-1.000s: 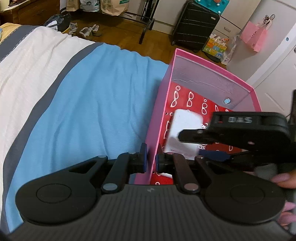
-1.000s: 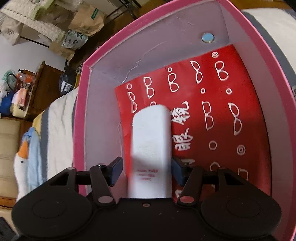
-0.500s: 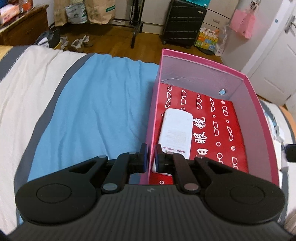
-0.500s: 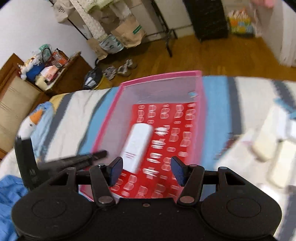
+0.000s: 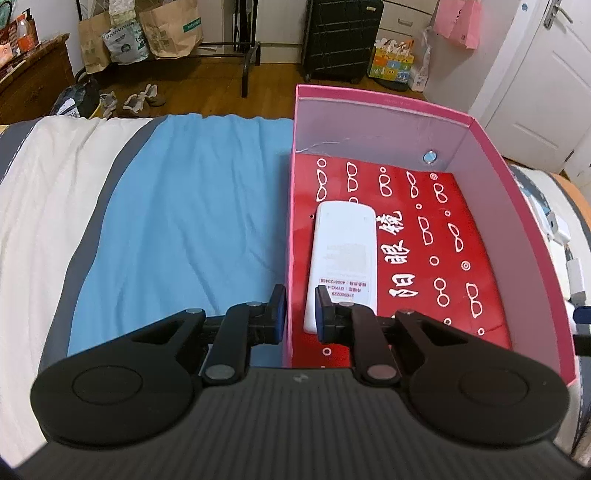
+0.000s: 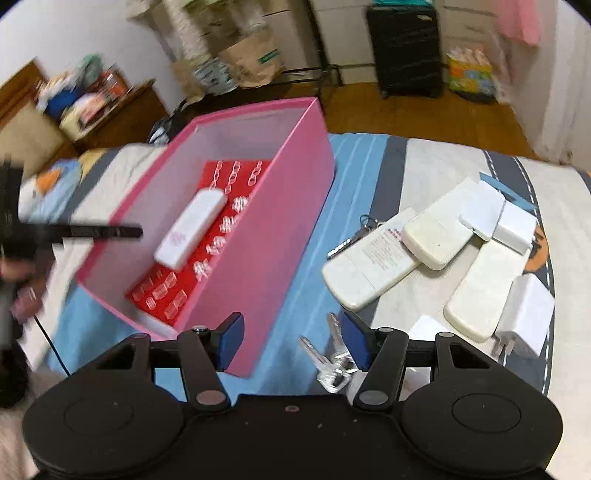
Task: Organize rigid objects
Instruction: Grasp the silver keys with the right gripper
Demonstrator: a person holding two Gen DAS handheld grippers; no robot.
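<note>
Black suitcase (image 5: 341,37) on wooden floor, brown paper bags (image 5: 171,31), pink bag (image 5: 456,22) hanging, white door (image 5: 543,70)

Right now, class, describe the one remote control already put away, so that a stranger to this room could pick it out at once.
Find the pink box standing on the striped bedspread. On its red, spectacle-printed floor lies a single white remote control, face down beside one long wall. Unlike the other remotes heaped on the bedspread outside, it alone is inside the box.

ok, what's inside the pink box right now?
One white remote lies face down on the red glasses-print liner of the pink box. The liner covers the floor, so anything beneath it is hidden.
</note>
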